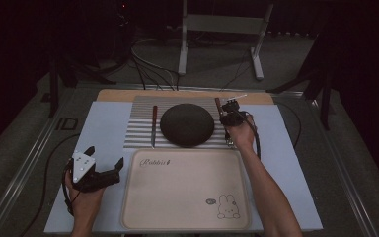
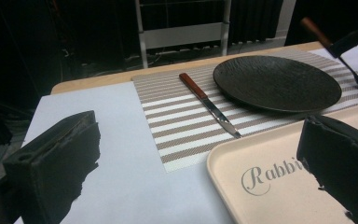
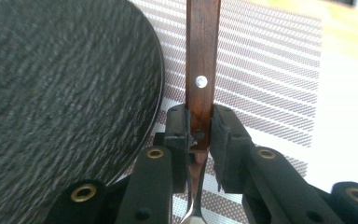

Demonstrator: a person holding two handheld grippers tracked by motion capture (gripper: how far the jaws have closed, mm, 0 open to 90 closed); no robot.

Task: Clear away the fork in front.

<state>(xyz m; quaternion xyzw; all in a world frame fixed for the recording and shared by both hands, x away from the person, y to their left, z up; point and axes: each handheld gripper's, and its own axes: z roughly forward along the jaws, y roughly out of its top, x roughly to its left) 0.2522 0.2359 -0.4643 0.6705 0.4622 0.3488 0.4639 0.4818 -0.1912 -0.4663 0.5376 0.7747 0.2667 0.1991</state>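
While the left gripper (image 1: 103, 157) hovers over the pale blue table cover (image 1: 103, 123) at the near left, its jaws stand spread wide with nothing between them; in the left gripper view they frame the cover and the corner of the cream tray (image 2: 242, 186). Tray (image 1: 143, 207) lies at the near centre, printed with "Rabbit" lettering and a small rabbit figure. Beyond it, a striped placemat (image 1: 140, 128) carries a knife (image 1: 154, 124) with a reddish wooden handle, blade pointing toward the person, just left of a dark round plate (image 1: 186, 124). Knife and plate sit apart, not touching. Right of the plate, the right gripper (image 1: 225, 112) pinches a wooden-handled fork (image 1: 217, 104); the right gripper view shows its jaws pressed against the handle (image 3: 202, 70) just below a metal rivet, the fork's metal neck running down between them. Fork sits beside the plate's (image 3: 60, 107) right rim, over the placemat (image 3: 270, 79). Whether it touches the mat, cannot tell.
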